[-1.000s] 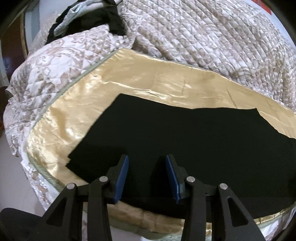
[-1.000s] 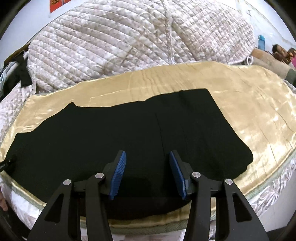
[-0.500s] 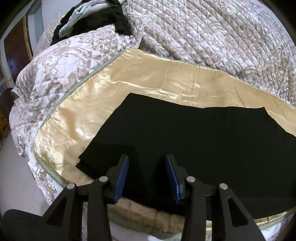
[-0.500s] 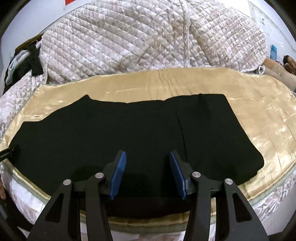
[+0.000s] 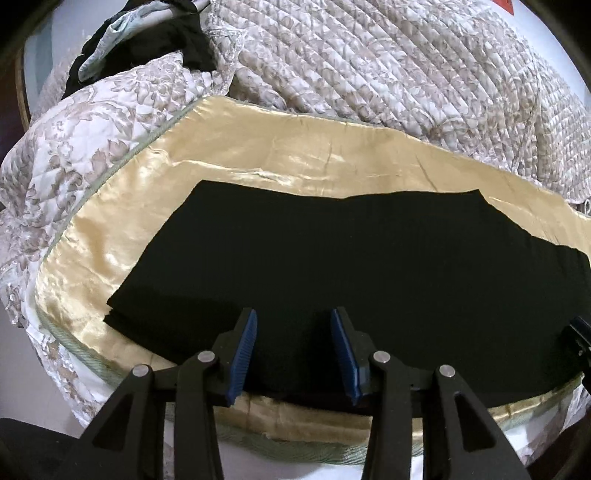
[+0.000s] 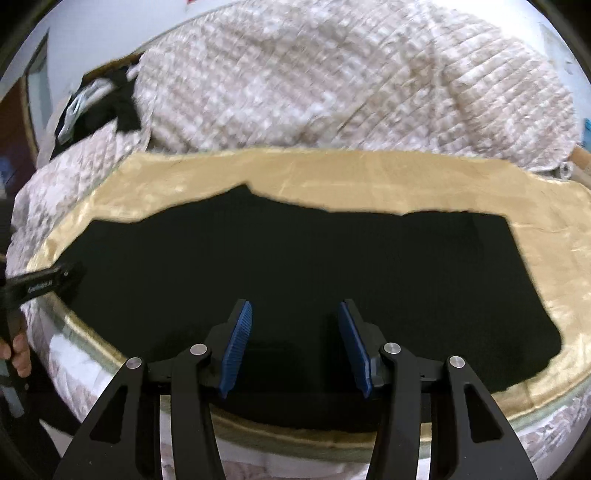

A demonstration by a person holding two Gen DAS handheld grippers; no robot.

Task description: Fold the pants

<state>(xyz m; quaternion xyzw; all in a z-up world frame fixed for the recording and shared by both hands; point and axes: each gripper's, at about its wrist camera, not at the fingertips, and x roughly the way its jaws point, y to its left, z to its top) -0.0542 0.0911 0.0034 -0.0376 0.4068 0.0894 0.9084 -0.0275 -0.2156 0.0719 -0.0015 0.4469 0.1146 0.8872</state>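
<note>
Black pants lie flat and lengthwise on a gold satin sheet on the bed; they also show in the right wrist view. My left gripper is open and empty over the pants' near edge, toward their left end. My right gripper is open and empty over the near edge, toward the right part. The left gripper's tool shows at the left edge of the right wrist view, the right gripper's tip at the right edge of the left wrist view.
A quilted floral bedspread is bunched behind the gold sheet. Dark and pale clothes lie heaped at the back left. The bed's near edge runs just below the grippers. The right wrist view is motion-blurred.
Both views have drawn back and shifted left along the pants; more of the pants' left end and the clothes heap now shows in the right wrist view. Both grippers stay open.
</note>
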